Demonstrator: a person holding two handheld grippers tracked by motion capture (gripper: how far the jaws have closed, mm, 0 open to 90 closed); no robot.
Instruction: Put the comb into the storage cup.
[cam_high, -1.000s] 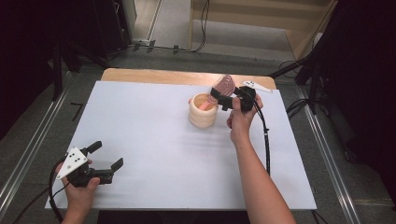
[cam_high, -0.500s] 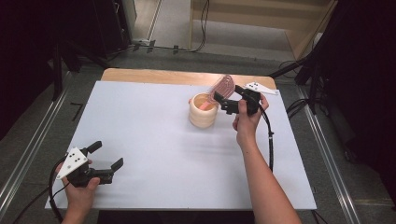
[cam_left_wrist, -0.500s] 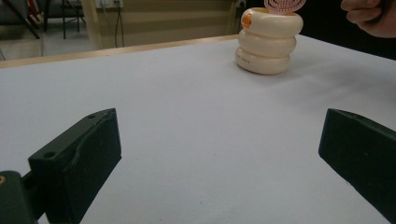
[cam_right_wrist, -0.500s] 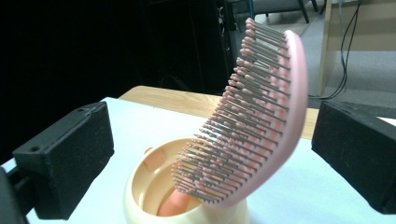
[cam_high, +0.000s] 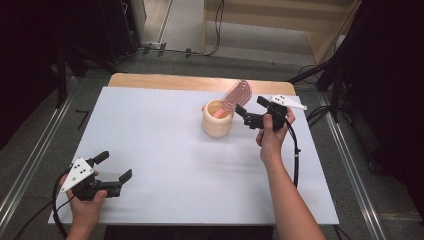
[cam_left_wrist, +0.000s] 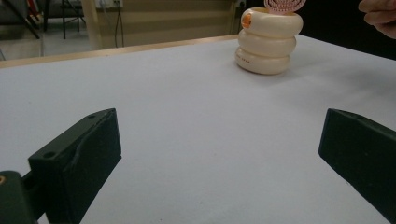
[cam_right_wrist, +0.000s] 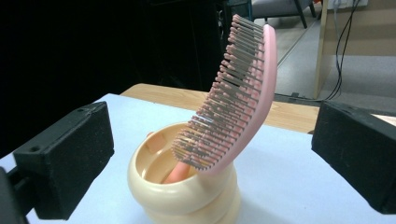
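Your right gripper (cam_high: 246, 116) sits just beside the cream ringed holder (cam_high: 217, 119) at the far side of the white tabletop (cam_high: 165, 145), its fingers spread wide and empty. The pink hairbrush (cam_right_wrist: 233, 93) stands handle-down in that holder, leaning over the rim (bristles facing your right gripper). Your left gripper (cam_high: 114, 172) rests near the front-left corner, fingers wide apart, holding nothing.

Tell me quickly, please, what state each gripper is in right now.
Left gripper: open, holding nothing, low over the white table.
Right gripper: open, holding nothing, beside the pink hairbrush standing in the cream holder.
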